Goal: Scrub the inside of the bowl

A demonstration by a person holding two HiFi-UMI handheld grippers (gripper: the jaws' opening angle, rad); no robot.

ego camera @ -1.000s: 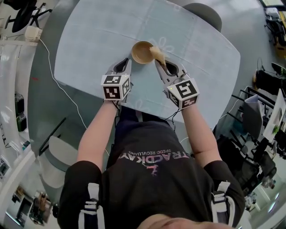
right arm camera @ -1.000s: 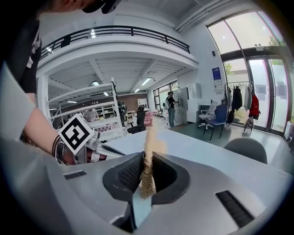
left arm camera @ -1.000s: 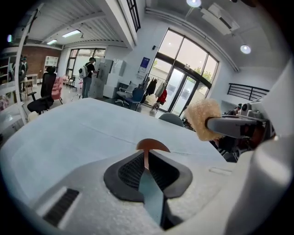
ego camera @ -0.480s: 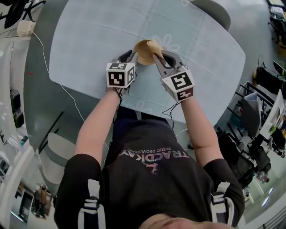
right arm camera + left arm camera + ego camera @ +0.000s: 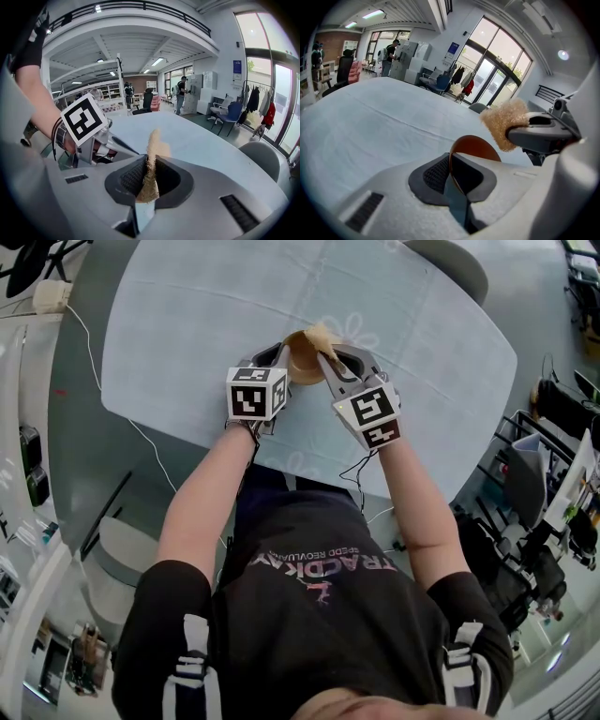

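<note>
Large open lab or workshop hall: mezzanine railing [image 5: 140, 5] across the top, shelving [image 5: 110, 91] at centre left, glass doors [image 5: 281, 103] at right, a blue office chair [image 5: 232, 115] beyond a pale table [image 5: 201, 140].

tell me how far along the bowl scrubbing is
Done: both grasps. The left hand-held gripper is clamped on the bowl rim; the right hand-held gripper pinches the sponge. In hand: the sponge sits by the bowl's rim. Left: the scrubbing itself; contact inside can't be confirmed.

Pale cloth-covered bench [image 5: 178, 324] bare at upper left and right of frame. Centre blocked: left gripper [image 5: 277, 359] clamping tilted brown round bowl [image 5: 302, 367], right gripper [image 5: 328, 354] clamping tan fibrous sponge [image 5: 322, 334] just beside. Grey chair [image 5: 455, 268] upper right.
</note>
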